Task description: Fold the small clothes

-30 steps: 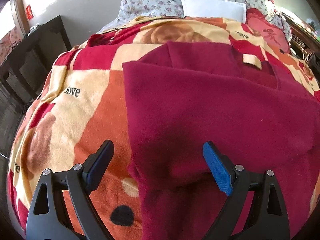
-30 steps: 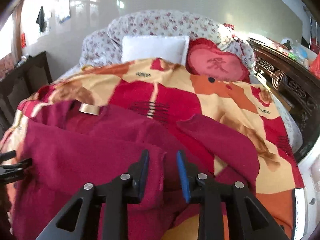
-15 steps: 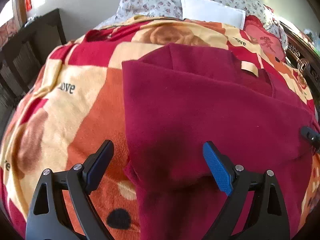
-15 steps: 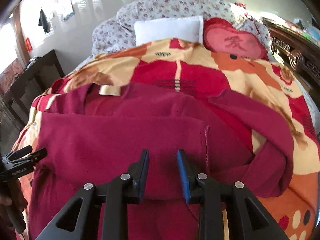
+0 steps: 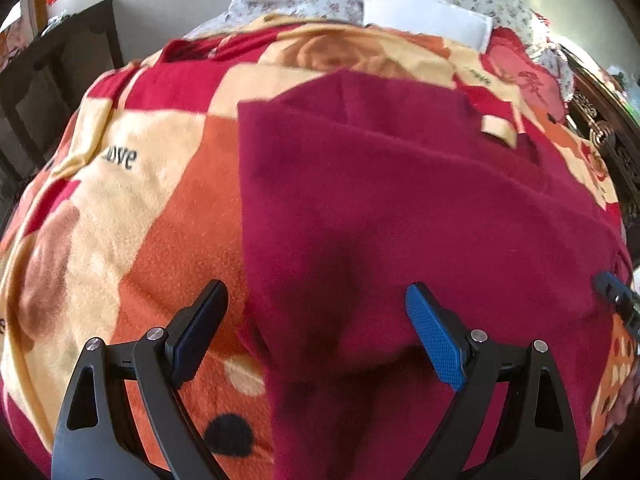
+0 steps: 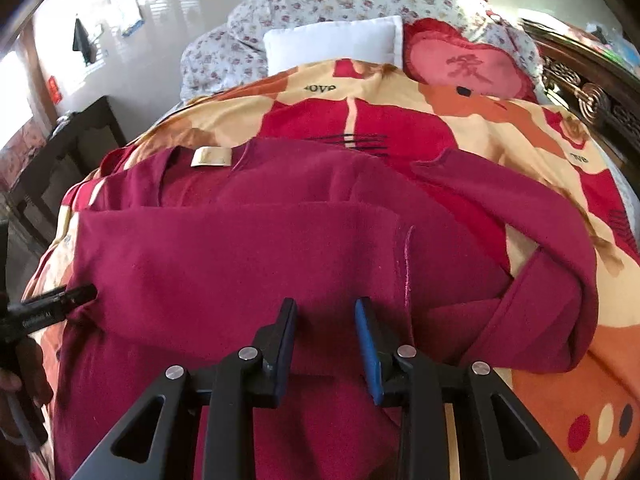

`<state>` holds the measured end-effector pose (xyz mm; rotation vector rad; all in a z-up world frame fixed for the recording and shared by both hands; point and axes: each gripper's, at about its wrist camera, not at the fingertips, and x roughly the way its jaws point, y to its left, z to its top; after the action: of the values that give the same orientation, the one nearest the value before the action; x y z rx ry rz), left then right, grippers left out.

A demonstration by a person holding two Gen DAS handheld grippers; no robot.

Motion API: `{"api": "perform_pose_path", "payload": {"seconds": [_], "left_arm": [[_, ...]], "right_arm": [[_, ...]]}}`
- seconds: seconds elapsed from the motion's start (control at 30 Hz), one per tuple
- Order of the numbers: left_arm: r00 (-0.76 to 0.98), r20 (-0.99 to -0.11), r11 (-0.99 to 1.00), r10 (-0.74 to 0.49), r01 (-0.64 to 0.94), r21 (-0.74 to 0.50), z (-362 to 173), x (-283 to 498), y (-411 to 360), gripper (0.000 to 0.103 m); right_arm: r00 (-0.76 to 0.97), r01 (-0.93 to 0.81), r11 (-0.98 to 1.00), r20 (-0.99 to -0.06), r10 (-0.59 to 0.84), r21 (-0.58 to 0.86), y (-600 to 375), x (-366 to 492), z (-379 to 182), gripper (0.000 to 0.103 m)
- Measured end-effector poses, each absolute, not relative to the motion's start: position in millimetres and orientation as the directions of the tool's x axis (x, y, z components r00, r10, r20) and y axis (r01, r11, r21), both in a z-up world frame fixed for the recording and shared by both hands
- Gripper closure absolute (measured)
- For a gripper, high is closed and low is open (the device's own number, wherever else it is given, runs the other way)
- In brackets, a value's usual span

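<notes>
Flanking the maroon sweater (image 6: 240,264) on a patterned blanket (image 5: 120,208), both grippers' jaws gape empty.

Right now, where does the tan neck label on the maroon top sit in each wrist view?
Left wrist view: the tan neck label is upper right, at the collar of the maroon top.
Right wrist view: the label is upper left, at the same collar.
Shared landmark: the white pillow at the bed's head.
</notes>
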<state>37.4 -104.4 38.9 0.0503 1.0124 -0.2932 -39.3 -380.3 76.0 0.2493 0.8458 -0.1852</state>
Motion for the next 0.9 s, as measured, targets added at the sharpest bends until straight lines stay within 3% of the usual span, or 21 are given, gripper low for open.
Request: {"api": "perform_pose_path", "payload": {"seconds": [0.1, 0.17, 0.4, 0.53, 0.6, 0.67, 0.9], "left_arm": [[0.538, -0.811, 0.951, -0.229, 0.300, -0.069, 56.7, 26.8, -108.4, 0.012], [0.551, -0.801, 0.948, -0.232, 0.313, -0.059, 62.7, 25.2, -109.5, 0.012], [0.526, -0.810, 0.941, -0.258, 0.326, -0.087, 63.2, 23.9, -114.8, 0.012], [0.521, -0.825, 0.943, -0.220, 0.330, -0.043, 57.3, 23.3, -118.4, 0.012], [0.520, -0.827, 0.945, -0.213, 0.325, -0.038, 56.2, 23.6, -117.1, 0.012], [0.520, -0.828, 0.947, -0.210, 0.320, -0.039, 55.8, 24.9, -115.8, 0.012], [0.506, -0.834, 0.948, -0.220, 0.313, -0.060, 48.9, 25.2, -119.1, 0.012]], "right_arm": [[0.720, 0.298, 0.940, -0.685, -0.108, 0.165, -401.5, -56.9, 106.7, 0.074], [0.720, 0.357, 0.925, -0.669, -0.185, 0.128, -421.9, -61.9, 121.3, 0.064], [0.538, 0.363, 0.927, -0.792, -0.287, -0.089, -466.1, -18.0, 98.1, 0.063], [0.486, 0.358, 0.917, -0.804, -0.343, -0.175, -481.1, -2.5, 72.1, 0.063], [0.499, 0.362, 0.918, -0.797, -0.339, -0.164, -490.4, -1.0, 64.8, 0.071], [0.546, 0.383, 0.917, -0.774, -0.321, -0.110, -498.6, -4.7, 72.8, 0.098], [0.627, 0.598, 0.798, -0.661, -0.412, 0.070, -551.2, -77.8, 123.8, 0.099]]}}
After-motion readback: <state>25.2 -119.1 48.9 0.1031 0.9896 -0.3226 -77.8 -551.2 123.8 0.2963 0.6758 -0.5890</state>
